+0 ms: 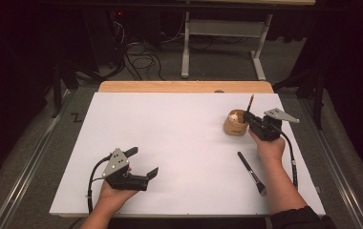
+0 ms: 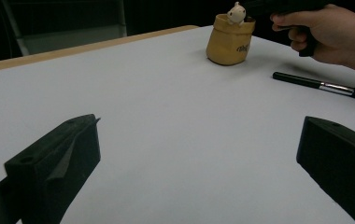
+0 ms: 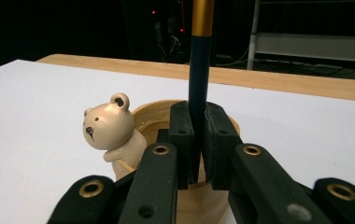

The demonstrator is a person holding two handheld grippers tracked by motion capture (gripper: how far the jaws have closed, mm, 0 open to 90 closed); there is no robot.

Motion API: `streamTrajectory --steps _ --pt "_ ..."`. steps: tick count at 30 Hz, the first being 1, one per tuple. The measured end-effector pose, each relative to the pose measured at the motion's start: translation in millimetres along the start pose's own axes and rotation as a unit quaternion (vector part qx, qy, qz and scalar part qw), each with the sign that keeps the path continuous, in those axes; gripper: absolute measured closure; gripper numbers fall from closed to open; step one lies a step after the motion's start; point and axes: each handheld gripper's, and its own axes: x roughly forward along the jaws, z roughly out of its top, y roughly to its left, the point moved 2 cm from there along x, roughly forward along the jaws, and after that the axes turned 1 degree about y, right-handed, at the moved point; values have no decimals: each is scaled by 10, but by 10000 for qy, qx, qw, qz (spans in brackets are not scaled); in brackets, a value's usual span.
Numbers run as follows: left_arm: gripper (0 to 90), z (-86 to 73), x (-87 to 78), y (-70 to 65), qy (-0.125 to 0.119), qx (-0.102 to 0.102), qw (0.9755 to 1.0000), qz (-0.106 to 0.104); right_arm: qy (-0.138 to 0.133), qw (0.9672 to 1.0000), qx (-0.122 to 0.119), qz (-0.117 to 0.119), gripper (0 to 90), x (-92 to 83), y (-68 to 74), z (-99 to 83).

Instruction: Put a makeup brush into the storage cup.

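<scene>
Right gripper clamped on a dark pen, jaws pinched together round the shaft just below its gold band, seen close in the right gripper view. Held upright, with only a slight lean in the high view, long axis near vertical, lower end hidden between the jaws and seemingly already down in the mouth of the pot. Sits at far right of the white table, that pot, tan, with a small bear perched at its rim on the left side of the opening. Directly under the jaws, then, so the coming move looks like a straight drop or release rather than any sideways travel; worth keeping clear of the bear and of the rim. Can't tell how deep the tip sits. Left gripper resting at near left, jaws wide apart and holding nothing, well apart from the pot. Black brush lying flat at near right, just beside the right forearm, long axis running from far-left to near-right, bristles at the near end. Much nearer the right hand than the left, so likely the right's job once the pen is let go.
</scene>
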Motion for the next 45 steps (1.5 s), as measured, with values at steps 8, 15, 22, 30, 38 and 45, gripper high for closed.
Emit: streamTrajectory --steps 8,15,22,30,38,45 --pt "5 -2 6 -2 18 10 10000 -12 -26 10000 -18 -15 673 -13 1 12" --pt "5 -2 11 -9 26 11 10000 -16 -98 9999 51 64 548 -61 -18 40" --pt "5 -3 13 -5 29 18 10000 -3 -81 9999 6 60 543 -125 -7 59" --pt "4 -5 11 19 33 21 10000 64 -25 9999 -101 110 544 -282 32 2" --pt "3 -17 32 21 56 12 9999 94 30 9996 -242 112 539 -488 53 -127" --pt "3 -23 32 28 52 -10 10000 78 113 9992 -364 132 491 -673 117 -257"
